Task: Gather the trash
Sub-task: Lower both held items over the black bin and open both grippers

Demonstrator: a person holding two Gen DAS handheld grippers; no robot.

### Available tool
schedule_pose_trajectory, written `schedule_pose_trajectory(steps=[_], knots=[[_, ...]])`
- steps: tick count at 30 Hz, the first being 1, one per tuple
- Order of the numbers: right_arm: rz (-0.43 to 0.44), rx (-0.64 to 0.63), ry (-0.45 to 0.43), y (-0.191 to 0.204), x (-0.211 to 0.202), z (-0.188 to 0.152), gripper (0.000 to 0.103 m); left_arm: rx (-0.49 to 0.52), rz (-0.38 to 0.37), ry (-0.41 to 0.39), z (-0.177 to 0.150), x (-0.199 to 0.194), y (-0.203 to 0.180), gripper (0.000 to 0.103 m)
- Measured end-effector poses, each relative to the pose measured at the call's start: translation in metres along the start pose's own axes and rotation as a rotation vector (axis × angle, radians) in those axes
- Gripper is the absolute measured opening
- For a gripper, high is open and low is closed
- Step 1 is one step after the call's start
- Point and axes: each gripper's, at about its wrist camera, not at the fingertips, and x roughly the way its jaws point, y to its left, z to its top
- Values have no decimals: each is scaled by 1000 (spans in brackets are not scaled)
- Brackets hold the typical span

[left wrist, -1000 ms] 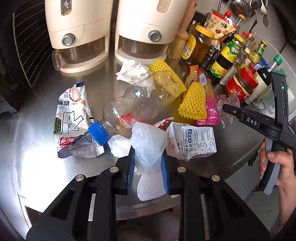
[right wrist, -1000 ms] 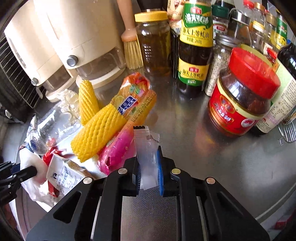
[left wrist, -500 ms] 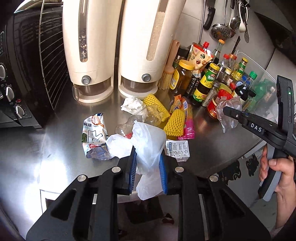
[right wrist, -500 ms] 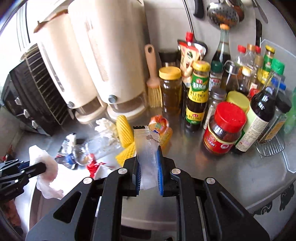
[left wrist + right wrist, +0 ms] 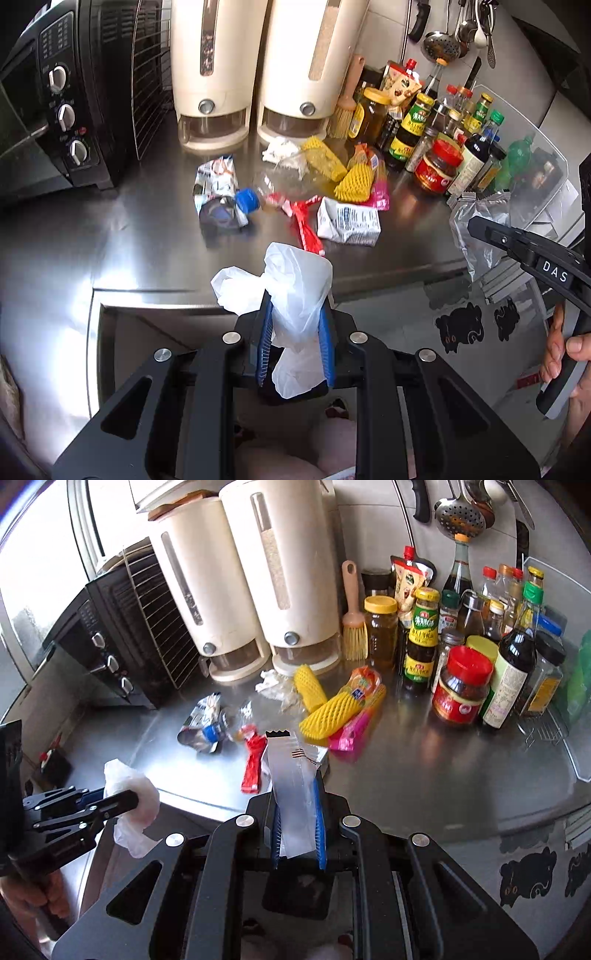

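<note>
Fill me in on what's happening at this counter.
A person is clearing trash with two handheld grippers. The left gripper has its jaws shut on a crumpled white plastic bag; the right gripper is shut on a clear plastic wrapper. On the steel counter lie yellow foam nets, a red wrapper and a crushed bottle with a blue cap.

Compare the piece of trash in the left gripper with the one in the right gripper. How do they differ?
The white plastic bag is opaque and crumpled; the clear wrapper is see-through and flat, with a serrated top edge. Both are clamped between blue pads, off the counter.
</note>
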Motion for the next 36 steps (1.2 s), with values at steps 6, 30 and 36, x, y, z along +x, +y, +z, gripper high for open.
schedule_pose_trajectory(steps=[6, 30, 36], knots=[[24, 19, 141, 7, 31, -55, 16, -5, -2, 89, -44, 28, 2, 21], [66, 192, 469, -23, 241, -206, 16, -18, -29, 414, -186, 265, 21, 21], [58, 246, 552, -35, 290, -220, 16, -18, -31, 459, -194, 303, 25, 21]])
